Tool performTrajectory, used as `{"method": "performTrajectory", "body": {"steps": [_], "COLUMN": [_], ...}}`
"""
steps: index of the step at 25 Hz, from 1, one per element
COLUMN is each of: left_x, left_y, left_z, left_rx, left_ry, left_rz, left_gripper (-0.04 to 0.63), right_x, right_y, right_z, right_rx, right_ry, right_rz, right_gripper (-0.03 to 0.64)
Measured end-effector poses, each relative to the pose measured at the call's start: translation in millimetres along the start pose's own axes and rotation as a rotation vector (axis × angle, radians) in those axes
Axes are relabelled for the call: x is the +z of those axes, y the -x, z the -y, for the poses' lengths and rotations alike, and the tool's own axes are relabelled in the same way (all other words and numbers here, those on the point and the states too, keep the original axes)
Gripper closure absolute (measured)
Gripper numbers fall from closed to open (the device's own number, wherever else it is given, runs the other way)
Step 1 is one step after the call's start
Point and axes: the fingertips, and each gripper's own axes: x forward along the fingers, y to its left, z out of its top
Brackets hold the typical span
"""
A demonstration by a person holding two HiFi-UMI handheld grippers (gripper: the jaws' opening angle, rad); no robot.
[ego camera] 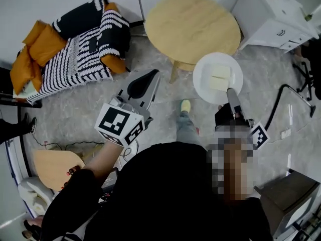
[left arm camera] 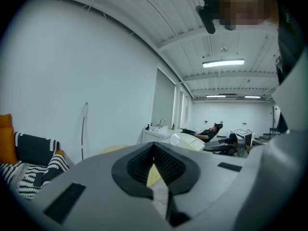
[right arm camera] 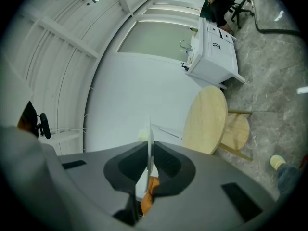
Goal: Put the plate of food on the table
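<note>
Grips the near rim of the white plate [ego camera: 201,82] in the right gripper [ego camera: 232,93], jaws clenched on the thin, hard edge. Carries it in the air above the floor [ego camera: 165,104], pale food [ego camera: 216,77] slabs on top, just beside the near-right edge of the round wooden table [ego camera: 190,24]. Likely needs a push far and left to get over the tabletop. Holds the left gripper [ego camera: 146,80] clenched and empty, well left of the plate. Smooth flat disc; matte light-wood top.
</note>
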Motion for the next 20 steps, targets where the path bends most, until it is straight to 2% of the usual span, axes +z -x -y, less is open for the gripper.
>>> {"method": "performTrajectory", "body": {"steps": [4, 11, 17, 20], "left_x": [9.1, 23.0, 31.9, 40.2], "left_y": [-55.1, -118.6, -182.0, -219.1], "left_z": [-15.1, -50.8, -78.3, -92.1], "left_rx": [0.001, 0.022, 0.082, 0.075], "left_ry": [-0.003, -0.003, 0.023, 0.033], "left_rz": [-0.027, -0.043, -0.079, -0.071], "left_gripper": [0.589, 0.589, 0.589, 0.589], "right_x": [37.6, 76.0, 111.7, 136.9], "right_y": [-34.2, -98.9, -152.0, -180.5], "right_z": [17.8, 37.2, 72.5, 84.6], "right_rx": [-0.012, -0.020, -0.070, -0.073], "right_ry": [-0.021, -0.025, -0.067, -0.065], "right_rz": [-0.010, -0.044, -0.134, -0.144], "right_gripper": [0.589, 0.589, 0.589, 0.589]}}
